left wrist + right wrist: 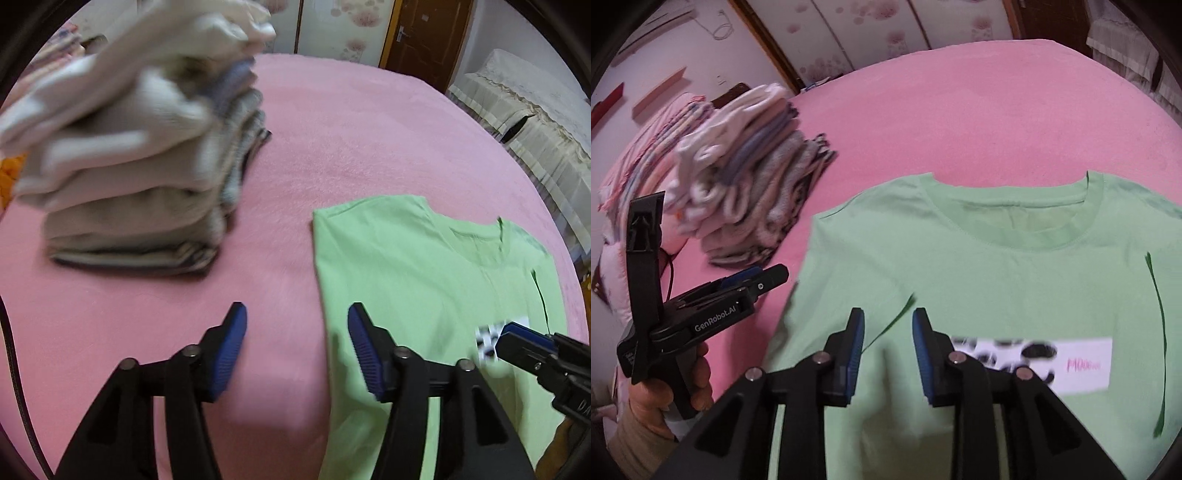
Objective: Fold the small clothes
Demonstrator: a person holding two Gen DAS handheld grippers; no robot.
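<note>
A light green T-shirt (979,266) lies flat on the pink bed, collar away from me, with a white printed patch (1071,363) on its chest. It also shows in the left wrist view (417,273). My left gripper (295,317) is open and empty, hovering over the shirt's left edge and the pink cover. It appears from the side in the right wrist view (753,277). My right gripper (888,321) is open and empty, just above the shirt's left chest near a fold line. Its tip shows in the left wrist view (517,338).
A tall stack of folded small clothes (140,147) stands on the pink bed cover (351,129) to the left of the shirt, also in the right wrist view (753,177). A pink striped pillow (646,147) lies behind it. A covered cabinet (528,118) stands beyond the bed's right side.
</note>
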